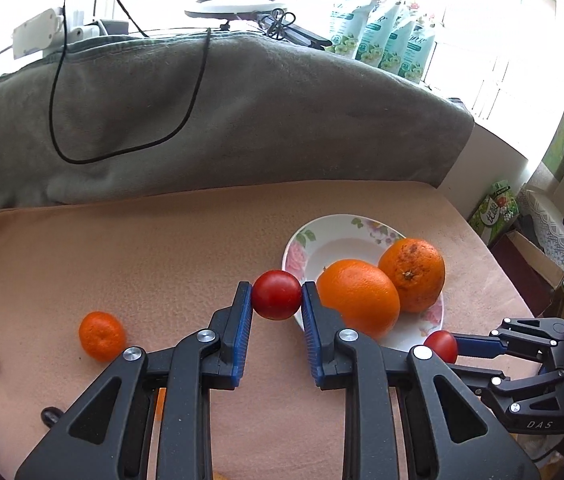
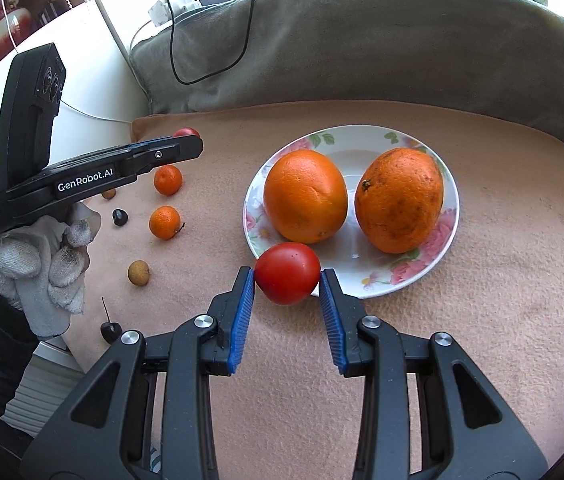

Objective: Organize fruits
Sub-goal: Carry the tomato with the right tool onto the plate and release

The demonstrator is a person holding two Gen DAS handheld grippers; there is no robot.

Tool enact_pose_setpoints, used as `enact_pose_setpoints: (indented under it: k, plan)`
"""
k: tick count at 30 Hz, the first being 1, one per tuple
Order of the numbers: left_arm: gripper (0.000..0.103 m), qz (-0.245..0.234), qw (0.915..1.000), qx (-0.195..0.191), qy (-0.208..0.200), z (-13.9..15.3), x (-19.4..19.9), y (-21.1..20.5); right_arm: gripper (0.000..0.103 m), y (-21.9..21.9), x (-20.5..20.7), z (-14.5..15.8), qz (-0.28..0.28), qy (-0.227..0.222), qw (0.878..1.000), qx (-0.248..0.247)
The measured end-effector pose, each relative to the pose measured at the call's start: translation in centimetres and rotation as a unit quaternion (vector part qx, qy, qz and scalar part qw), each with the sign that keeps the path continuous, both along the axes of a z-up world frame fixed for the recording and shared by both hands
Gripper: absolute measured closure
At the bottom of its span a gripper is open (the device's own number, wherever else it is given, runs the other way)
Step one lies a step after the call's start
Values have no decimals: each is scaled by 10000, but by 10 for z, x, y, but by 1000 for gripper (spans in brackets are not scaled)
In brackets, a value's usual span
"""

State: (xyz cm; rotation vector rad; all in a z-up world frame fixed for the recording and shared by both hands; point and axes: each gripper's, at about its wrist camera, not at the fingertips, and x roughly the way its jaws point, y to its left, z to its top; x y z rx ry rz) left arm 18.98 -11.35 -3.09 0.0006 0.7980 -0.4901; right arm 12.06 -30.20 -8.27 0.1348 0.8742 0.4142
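A floral plate on the pink cloth holds two large oranges, also seen in the left wrist view. My left gripper is shut on a red tomato, held left of the plate; it shows in the right wrist view with its tomato. My right gripper is shut on a second red tomato at the plate's near rim; it shows in the left wrist view with its tomato.
Left of the plate lie two mandarins, two longans and two dark cherries. A grey blanket with a black cable rises behind. Boxes stand off the right edge.
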Motion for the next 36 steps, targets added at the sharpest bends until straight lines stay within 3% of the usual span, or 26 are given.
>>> enact_pose_setpoints:
  k: [19,36]
  plan:
    - [80,-494,9987,119,-2,5,25,-69,68,-9,5,-4,16,-39,9998,-211]
    - [80,-687,9974,171,122,-2,30,-90,68,-10,10,-7,8,9,9997,-260]
